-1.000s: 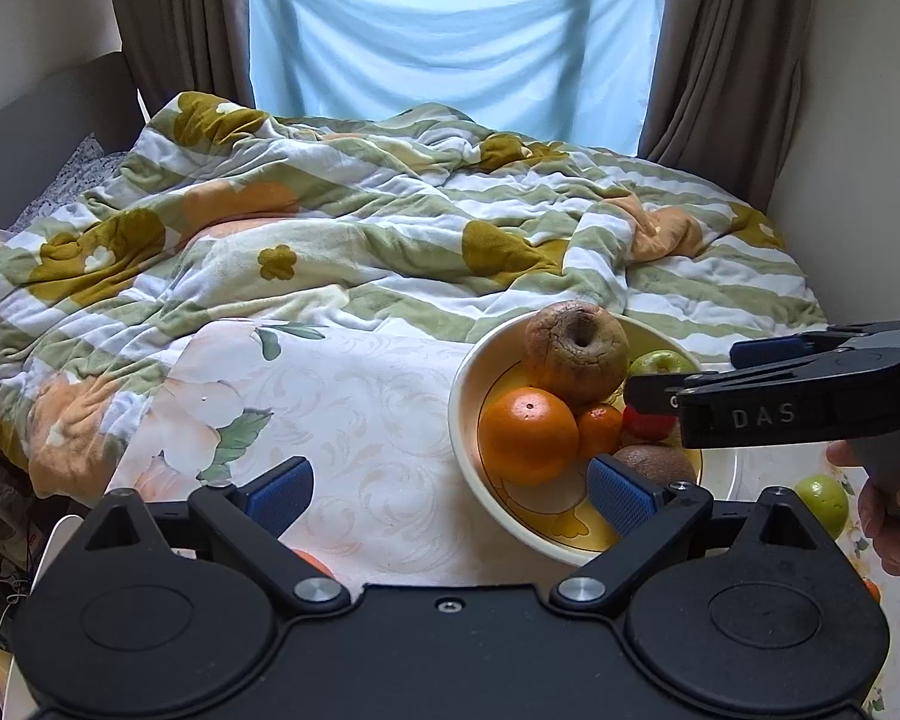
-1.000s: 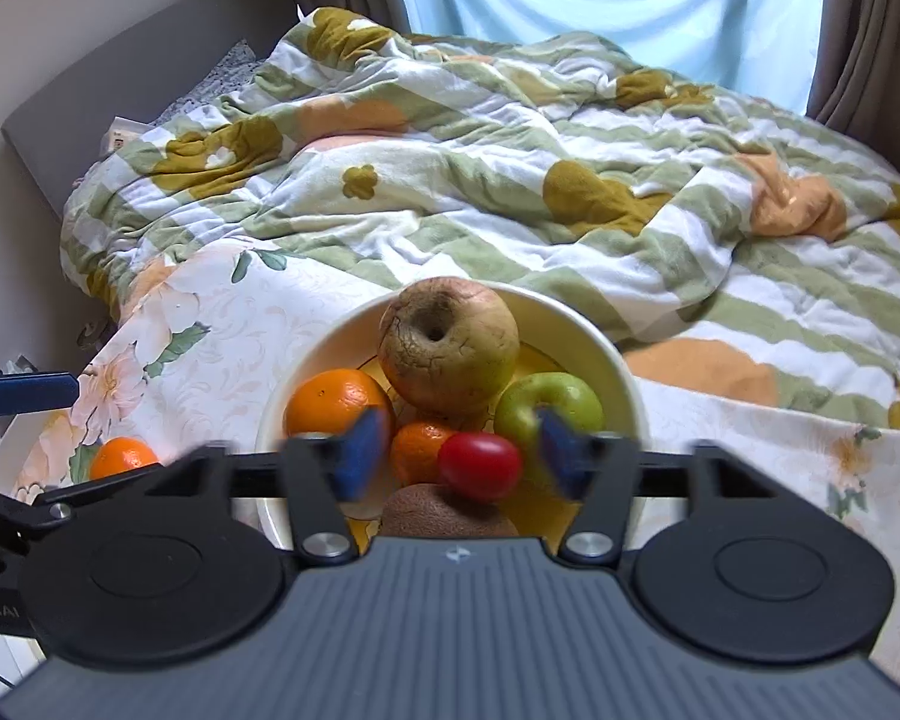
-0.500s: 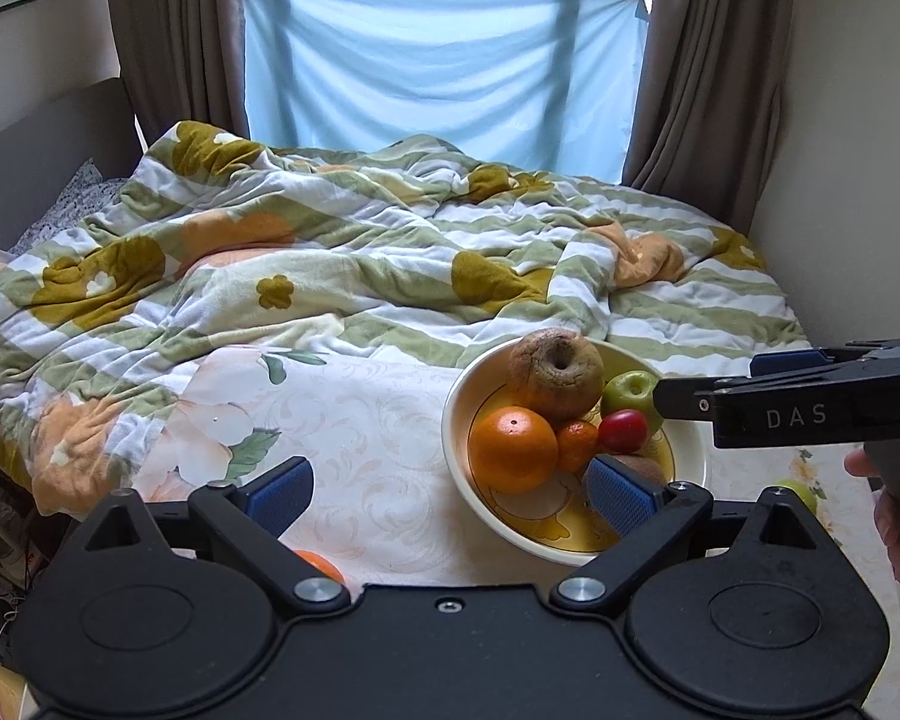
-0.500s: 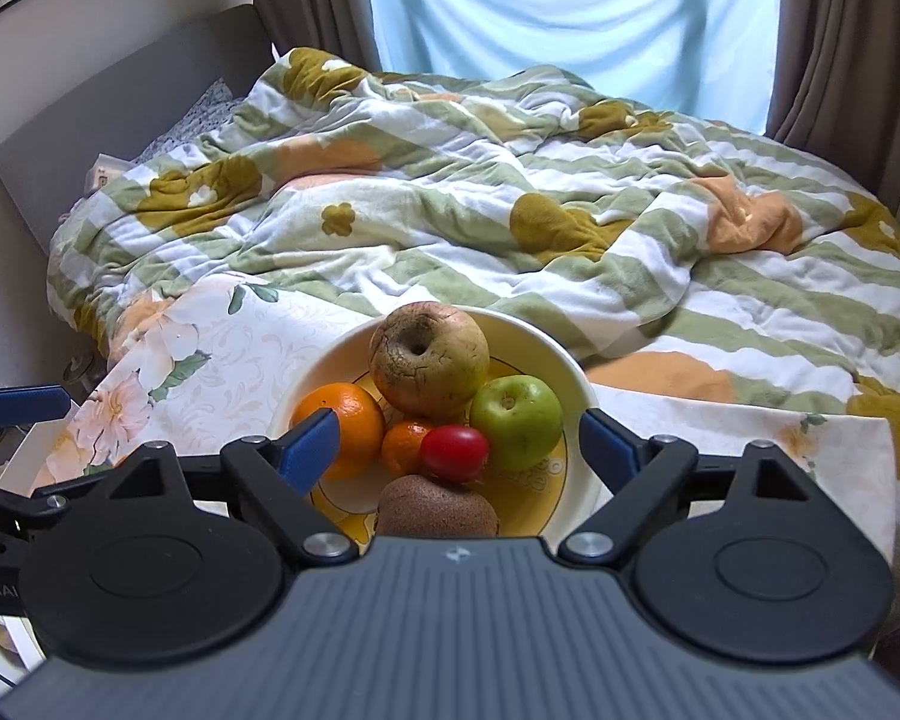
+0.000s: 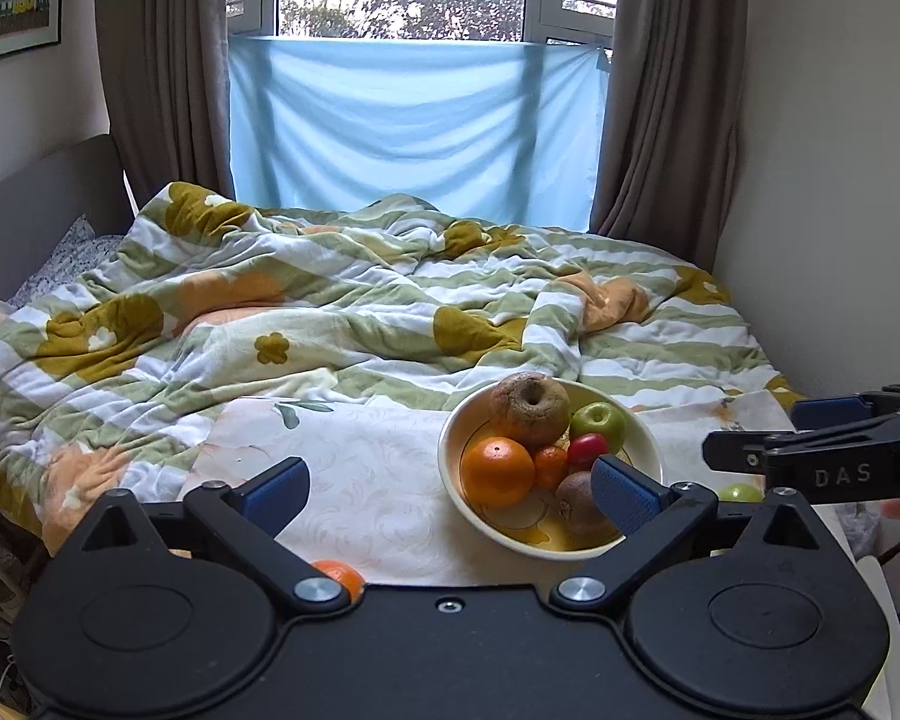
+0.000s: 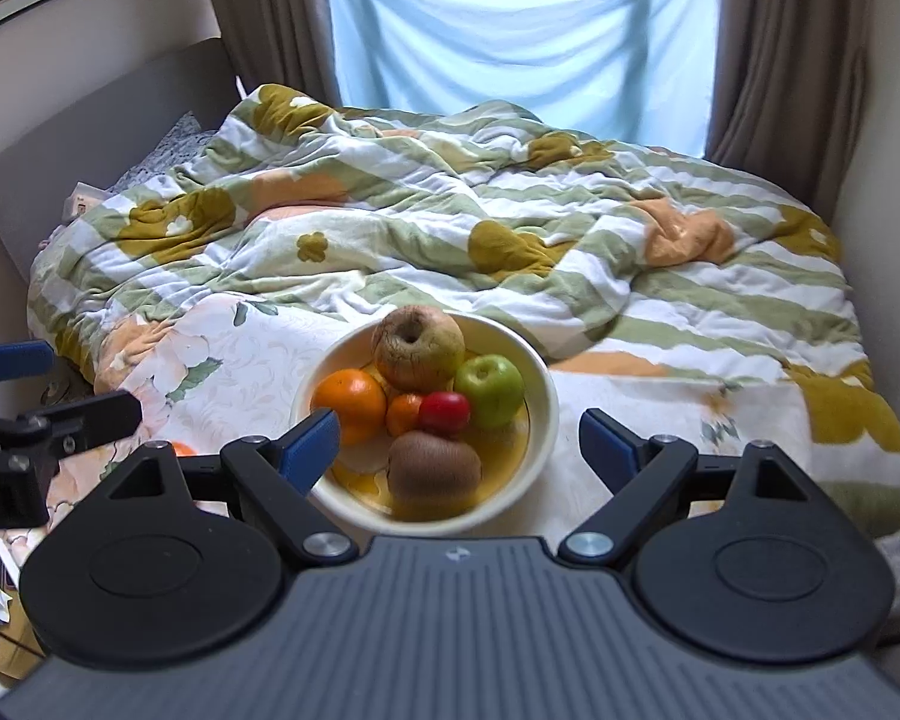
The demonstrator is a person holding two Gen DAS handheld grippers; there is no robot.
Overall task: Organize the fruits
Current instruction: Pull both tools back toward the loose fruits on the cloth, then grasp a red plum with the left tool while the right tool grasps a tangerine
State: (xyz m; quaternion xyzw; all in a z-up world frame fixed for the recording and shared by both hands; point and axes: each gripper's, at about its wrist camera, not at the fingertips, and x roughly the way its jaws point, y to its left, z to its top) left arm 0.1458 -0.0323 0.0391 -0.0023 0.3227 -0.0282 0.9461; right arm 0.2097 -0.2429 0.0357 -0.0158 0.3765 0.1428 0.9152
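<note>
A cream bowl sits on the floral cloth. It holds a brown wrinkled apple, an orange, a small tangerine, a red fruit, a green apple and a kiwi. My left gripper is open and empty, near side of the bowl. My right gripper is open and empty, raised in front of the bowl. A loose orange lies left of the bowl. A loose green fruit lies right of it.
The floral cloth covers a table against a bed with a striped flowered quilt. A wall stands on the right. Curtains and a blue sheet hang at the window behind.
My right gripper opened, let go of the red fruit into the bowl, and drew back and up. My left gripper also rose and pulled back.
</note>
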